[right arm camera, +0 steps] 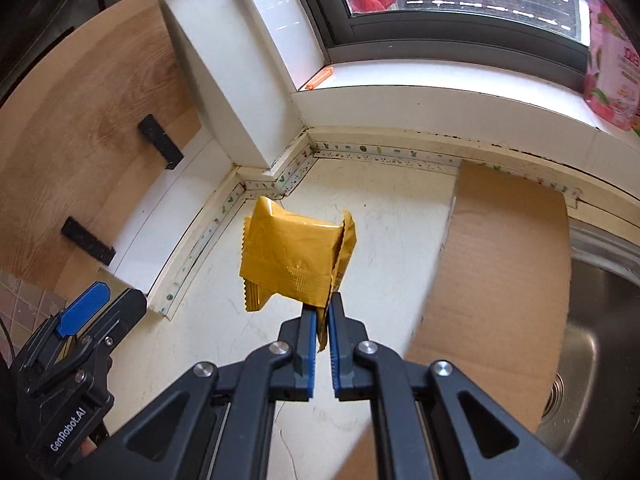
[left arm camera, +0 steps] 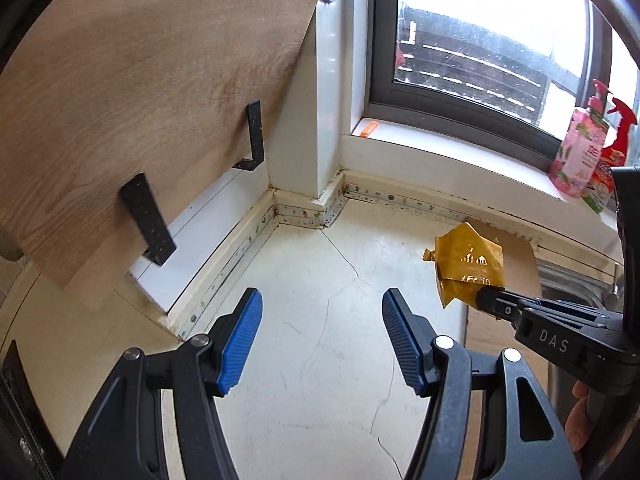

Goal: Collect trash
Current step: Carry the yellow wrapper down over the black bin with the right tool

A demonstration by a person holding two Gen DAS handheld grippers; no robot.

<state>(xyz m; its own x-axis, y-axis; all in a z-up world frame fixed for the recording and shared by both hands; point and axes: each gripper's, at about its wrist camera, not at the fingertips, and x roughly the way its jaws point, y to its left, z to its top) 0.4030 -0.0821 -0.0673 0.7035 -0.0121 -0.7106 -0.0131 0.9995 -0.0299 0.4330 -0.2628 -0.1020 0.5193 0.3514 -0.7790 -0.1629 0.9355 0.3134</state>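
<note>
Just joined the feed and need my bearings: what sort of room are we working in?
Most likely a home kitchen counter by a window. A steel sink is set into the white countertop, a pink soap bottle stands on the windowsill, and a wooden board leans on the wall.

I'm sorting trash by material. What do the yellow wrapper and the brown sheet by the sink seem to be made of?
Yellow wrapper: probably plastic or foil-laminate film, glossy; it shows sharp creases, bright glare and a crimped, serrated seal.
Brown sheet: looks like cardboard, matte; flat, uniformly tan with faint ribbing and no shine.
</note>
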